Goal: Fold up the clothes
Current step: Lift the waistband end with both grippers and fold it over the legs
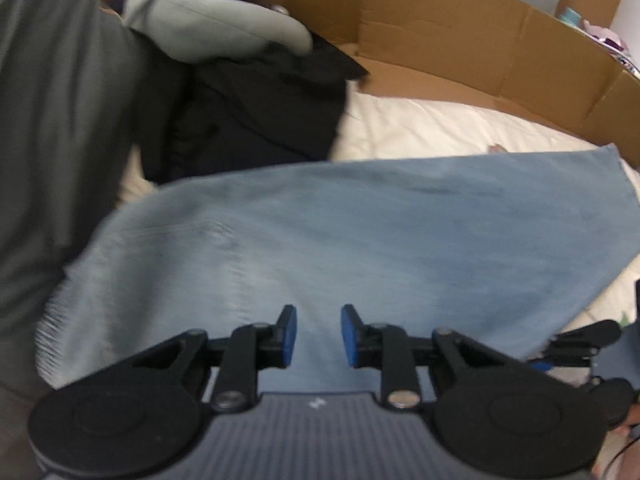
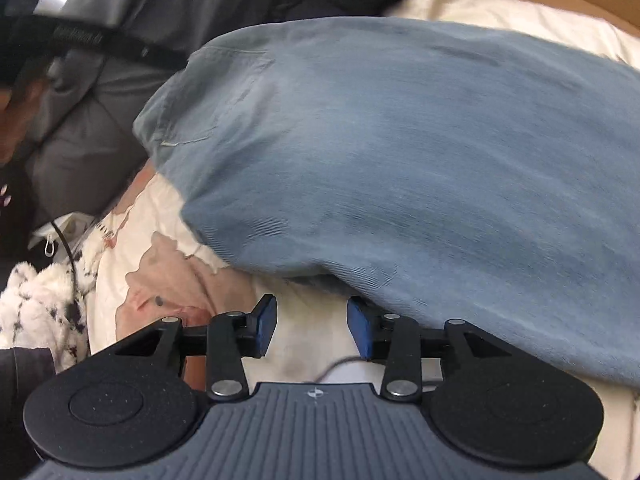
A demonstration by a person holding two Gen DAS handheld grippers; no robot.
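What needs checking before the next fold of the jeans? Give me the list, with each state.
1. Left gripper empty, fingers apart, nothing between them: ok.
2. Right gripper empty, fingers apart over the white bedding: ok.
3. Blue jeans lying flat and smooth: cannot tell, both views blurred.
4. Jeans edge within the right gripper's reach, just beside its fingers: ok.
5. Black garment clear of the jeans: cannot tell.
6. Cardboard wall apart from the jeans: ok.
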